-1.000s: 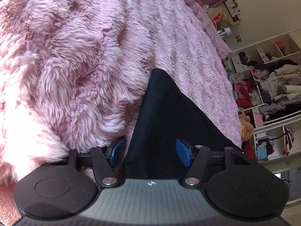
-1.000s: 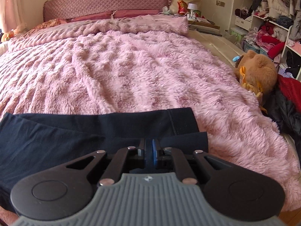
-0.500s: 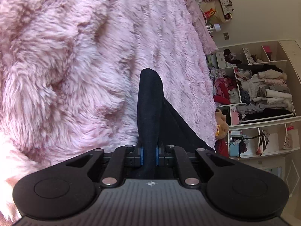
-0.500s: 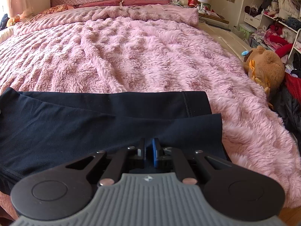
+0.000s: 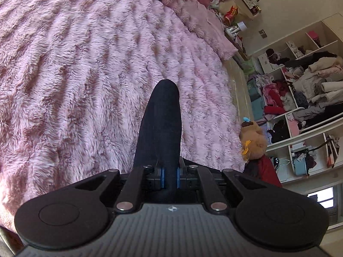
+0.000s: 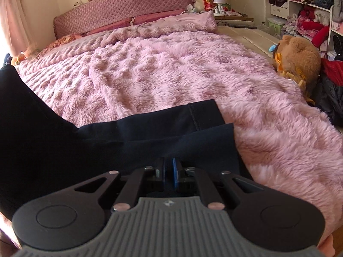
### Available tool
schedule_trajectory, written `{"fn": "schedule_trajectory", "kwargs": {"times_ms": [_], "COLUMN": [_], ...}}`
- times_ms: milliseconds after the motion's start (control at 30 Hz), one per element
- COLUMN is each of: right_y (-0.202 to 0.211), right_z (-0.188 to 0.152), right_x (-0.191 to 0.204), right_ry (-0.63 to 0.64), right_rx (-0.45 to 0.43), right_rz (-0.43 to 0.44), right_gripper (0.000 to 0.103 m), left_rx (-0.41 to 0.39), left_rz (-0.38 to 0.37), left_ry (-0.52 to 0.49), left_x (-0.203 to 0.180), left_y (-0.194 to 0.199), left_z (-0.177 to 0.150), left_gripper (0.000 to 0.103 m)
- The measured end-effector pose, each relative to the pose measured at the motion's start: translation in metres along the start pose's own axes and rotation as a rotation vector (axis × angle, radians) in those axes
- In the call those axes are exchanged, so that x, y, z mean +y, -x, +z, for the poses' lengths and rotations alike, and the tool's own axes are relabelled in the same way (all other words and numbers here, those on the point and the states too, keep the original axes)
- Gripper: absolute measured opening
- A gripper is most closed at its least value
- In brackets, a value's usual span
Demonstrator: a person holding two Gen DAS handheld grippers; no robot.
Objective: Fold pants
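Dark navy pants (image 6: 133,141) lie on a fluffy pink blanket (image 6: 193,64), near the bed's front edge. My right gripper (image 6: 169,171) is shut on the near edge of the pants, close to the hemmed end (image 6: 193,115). At the left the fabric rises off the bed (image 6: 19,111). My left gripper (image 5: 169,177) is shut on a bunched fold of the pants (image 5: 160,124), which stands up as a narrow ridge above the blanket (image 5: 85,75).
A brown teddy bear (image 6: 298,55) sits at the bed's right edge beside dark and red clothes (image 6: 330,81). Open shelves stuffed with clothes (image 5: 304,90) line the wall. A padded headboard (image 6: 128,10) and cluttered nightstand (image 6: 220,8) stand at the far end.
My left gripper closed on the pants and lifted the fold off the blanket. The right gripper stayed shut and rose with its edge; the fabric's left side has lifted.
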State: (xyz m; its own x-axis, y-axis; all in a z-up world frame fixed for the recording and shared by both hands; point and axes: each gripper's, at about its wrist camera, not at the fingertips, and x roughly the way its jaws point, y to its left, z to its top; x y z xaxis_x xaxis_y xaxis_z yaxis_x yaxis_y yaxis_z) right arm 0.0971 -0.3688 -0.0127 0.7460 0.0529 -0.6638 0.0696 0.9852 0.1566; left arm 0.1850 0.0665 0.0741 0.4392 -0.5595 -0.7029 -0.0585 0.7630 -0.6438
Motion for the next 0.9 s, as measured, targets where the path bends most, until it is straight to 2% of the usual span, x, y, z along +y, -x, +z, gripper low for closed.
{"fn": "schedule_trajectory", "kwargs": {"times_ms": [200,333,500,567,733,900], "right_y": [0.018,0.02,0.027,0.027,0.026,0.024], "right_z": [-0.007,-0.011,-0.011,-0.011,-0.016,-0.022], "right_x": [-0.058,-0.085,-0.096,-0.099,-0.112,-0.126], "right_ry": [-0.163,-0.283,-0.327,-0.34,-0.417,-0.48], "right_rx": [-0.126,-0.132,-0.177,-0.179,-0.178,-0.185], "right_rz": [-0.002,0.001,0.046,0.063,0.115,0.109], "right_gripper": [0.004,0.005,0.005,0.005,0.005,0.005], "left_rx": [0.002,0.028,0.038,0.048,0.14,0.144], "left_rz": [0.07,0.122,0.19,0.194,0.186,0.215], "left_ry": [-0.036,-0.001,0.055,0.064,0.075,0.064], "left_x": [-0.056,-0.075,-0.097,-0.105,-0.124,-0.141], "left_y": [-0.022,-0.042,-0.073,-0.088,-0.135,-0.16], "left_z": [-0.014,-0.027,-0.045,-0.053,-0.072,-0.083], "left_gripper": [0.009,0.009,0.009,0.009,0.009,0.009]}}
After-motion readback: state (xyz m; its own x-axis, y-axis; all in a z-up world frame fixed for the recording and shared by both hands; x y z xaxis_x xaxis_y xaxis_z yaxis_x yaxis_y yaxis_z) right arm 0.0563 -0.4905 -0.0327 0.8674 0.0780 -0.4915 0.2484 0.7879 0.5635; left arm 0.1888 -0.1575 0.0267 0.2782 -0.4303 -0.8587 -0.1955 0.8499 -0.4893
